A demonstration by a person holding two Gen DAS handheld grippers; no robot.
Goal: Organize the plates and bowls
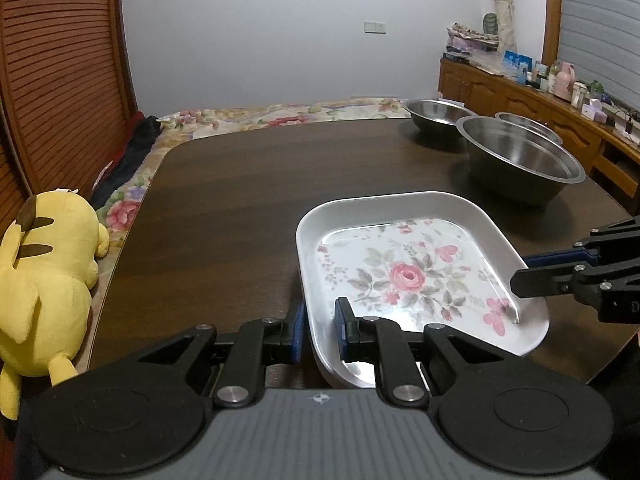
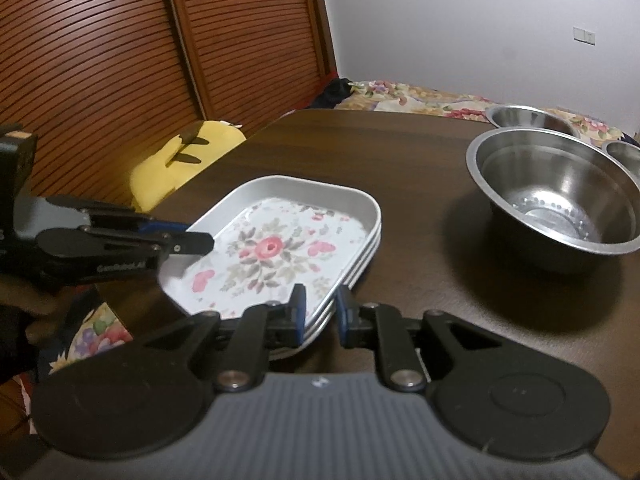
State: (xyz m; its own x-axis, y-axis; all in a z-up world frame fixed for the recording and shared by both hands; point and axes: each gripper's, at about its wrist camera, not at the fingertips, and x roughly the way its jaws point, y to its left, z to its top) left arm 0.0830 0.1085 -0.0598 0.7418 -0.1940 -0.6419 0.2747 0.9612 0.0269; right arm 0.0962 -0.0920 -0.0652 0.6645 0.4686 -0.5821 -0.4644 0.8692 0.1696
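Observation:
A stack of white square plates, the top plate (image 1: 408,276) (image 2: 272,248) printed with a pink rose, sits on the dark wooden table (image 1: 240,200) near its front edge. My left gripper (image 1: 320,330) (image 2: 200,234) is shut on the top plate's near-left rim, one blue pad inside and one outside. My right gripper (image 2: 322,314) (image 1: 522,270) straddles the opposite rim the same way, its pads close against it. Three steel bowls stand apart at the far right: a large bowl (image 1: 520,160) (image 2: 556,192) and two smaller bowls (image 1: 436,114) (image 1: 528,124) behind it.
A yellow plush toy (image 1: 44,280) (image 2: 180,152) lies off the table's left edge on a floral bedsheet (image 1: 280,114). Slatted wooden doors (image 2: 100,60) rise behind it. A wooden cabinet (image 1: 520,96) crowded with bottles runs along the right. Bare tabletop stretches left of the plates.

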